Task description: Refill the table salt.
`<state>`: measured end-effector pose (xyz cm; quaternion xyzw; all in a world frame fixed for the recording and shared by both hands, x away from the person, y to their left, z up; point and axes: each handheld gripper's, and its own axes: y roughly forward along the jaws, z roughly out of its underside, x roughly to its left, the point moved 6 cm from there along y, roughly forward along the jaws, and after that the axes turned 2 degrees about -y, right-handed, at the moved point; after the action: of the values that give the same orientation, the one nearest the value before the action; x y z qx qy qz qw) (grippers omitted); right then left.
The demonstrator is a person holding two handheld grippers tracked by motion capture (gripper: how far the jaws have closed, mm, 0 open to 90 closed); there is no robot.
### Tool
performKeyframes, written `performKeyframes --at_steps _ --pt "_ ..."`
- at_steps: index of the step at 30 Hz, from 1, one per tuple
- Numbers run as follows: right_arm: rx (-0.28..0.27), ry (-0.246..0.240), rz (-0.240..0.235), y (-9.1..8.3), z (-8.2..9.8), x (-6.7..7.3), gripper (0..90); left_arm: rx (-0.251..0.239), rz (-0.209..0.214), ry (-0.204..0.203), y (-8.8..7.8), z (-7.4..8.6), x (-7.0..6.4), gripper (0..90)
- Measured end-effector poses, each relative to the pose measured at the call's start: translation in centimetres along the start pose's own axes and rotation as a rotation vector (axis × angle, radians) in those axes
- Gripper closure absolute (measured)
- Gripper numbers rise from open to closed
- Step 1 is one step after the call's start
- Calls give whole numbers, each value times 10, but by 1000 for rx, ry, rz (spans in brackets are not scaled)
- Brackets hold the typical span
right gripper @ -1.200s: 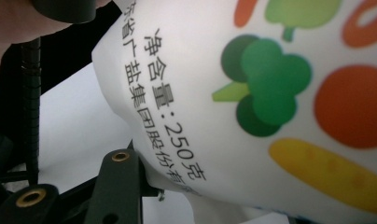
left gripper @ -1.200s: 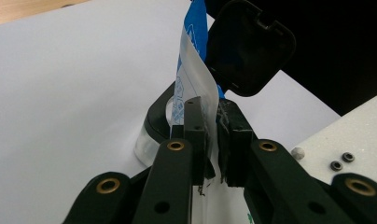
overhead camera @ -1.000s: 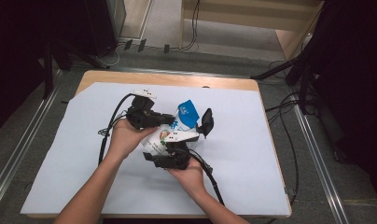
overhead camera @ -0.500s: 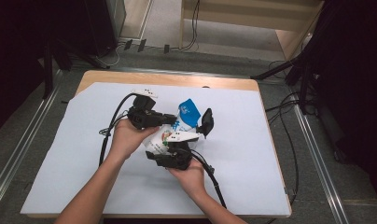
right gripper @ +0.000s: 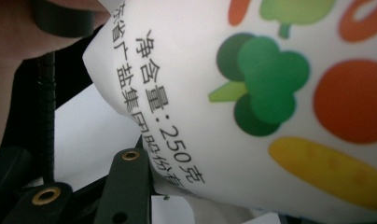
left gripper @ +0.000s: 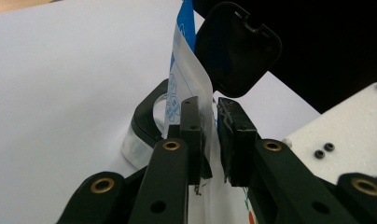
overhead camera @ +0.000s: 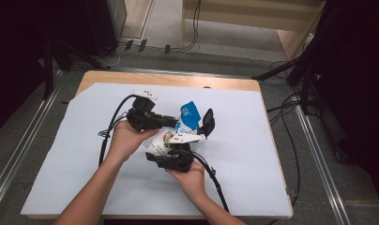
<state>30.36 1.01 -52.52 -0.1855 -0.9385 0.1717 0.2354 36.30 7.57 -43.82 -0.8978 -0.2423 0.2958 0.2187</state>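
Pouch at the middle of the table, on the white sheet, well apart from every edge. Open sheet to the left, right and near side; wooden rim of the table bare along the far edge.

Left hand in from the near left, left tool lying level and pointing right. Right hand in from the near side, right tool just near of the pouch, pointing far and a little left.

In the left gripper view, left tool with its jaws narrowly apart around the thin blue-and-white top edge of the pouch, just opened a little; film against the left pad, right pad just clear of it. Right tool grasping the lower body of the pouch, printed side with vegetable drawings close before its camera.

Long axis of the pouch running from near left to far right, blue top end pointing far right. Black flip cap open at that end, its round lid raised beside the spout ring.
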Motion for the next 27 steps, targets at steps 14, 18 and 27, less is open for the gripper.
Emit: performKeyframes --at_steps 14,18,27 --pt "29 -18 4 2 -3 3 549 -10 -21 -13 0 0 -2 878" --pt "24 -14 15 1 -3 2 586 -24 4 -35 -2 -1 -2 874" --pt "6 6 5 1 -2 2 617 -22 -9 -35 -2 -1 -1 865"
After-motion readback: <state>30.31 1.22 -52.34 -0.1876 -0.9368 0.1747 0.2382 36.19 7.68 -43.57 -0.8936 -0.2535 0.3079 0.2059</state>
